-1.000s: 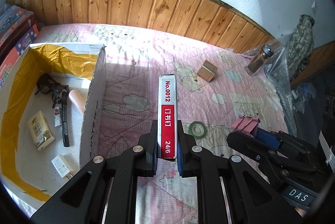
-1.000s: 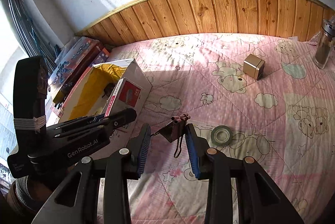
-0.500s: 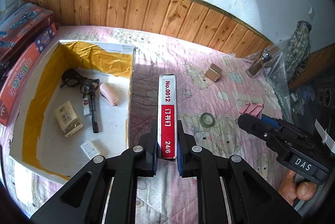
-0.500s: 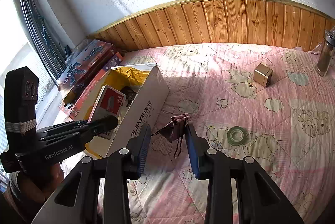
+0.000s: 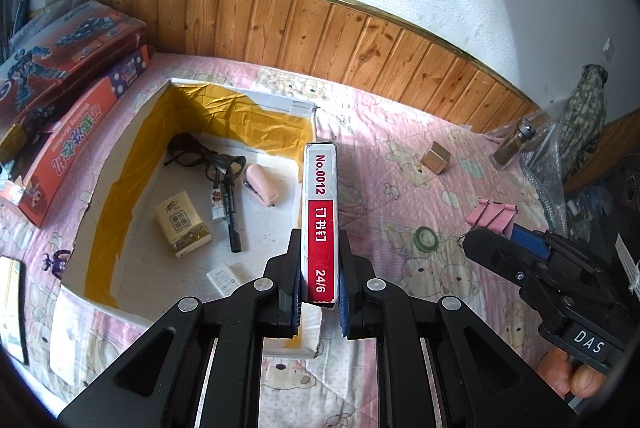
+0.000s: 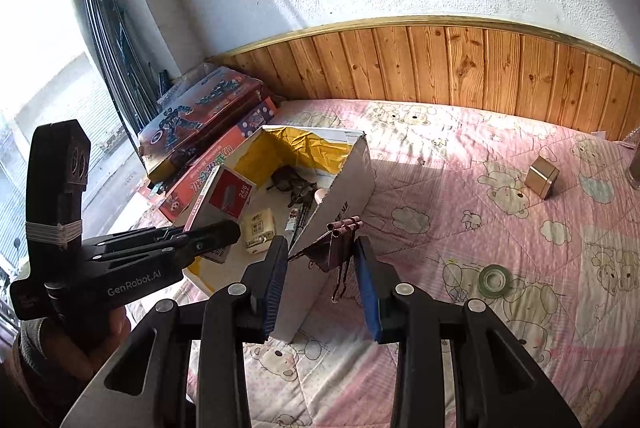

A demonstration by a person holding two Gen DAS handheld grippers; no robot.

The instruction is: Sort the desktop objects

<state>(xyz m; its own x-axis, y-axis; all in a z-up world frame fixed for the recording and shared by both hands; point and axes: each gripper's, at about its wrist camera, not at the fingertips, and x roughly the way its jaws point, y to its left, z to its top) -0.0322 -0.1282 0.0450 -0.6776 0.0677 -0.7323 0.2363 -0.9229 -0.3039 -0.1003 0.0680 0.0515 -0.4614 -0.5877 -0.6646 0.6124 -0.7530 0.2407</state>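
Left gripper clamped on staple box, over cardboard box's right wall. Right gripper pads pinch pink binder clip, jaws approx. half apart.

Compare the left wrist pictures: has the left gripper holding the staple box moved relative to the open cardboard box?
Yes. The left gripper, shut on the staple box, has travelled toward the cardboard box; the staple box now overlaps its near wall rather than the quilt.

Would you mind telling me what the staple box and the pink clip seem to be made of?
Staple box: likely thin printed cardboard, glossy; its bottom corner looks frayed. Pink clip: probably painted sheet metal with bare wire handles, shiny where they hang.
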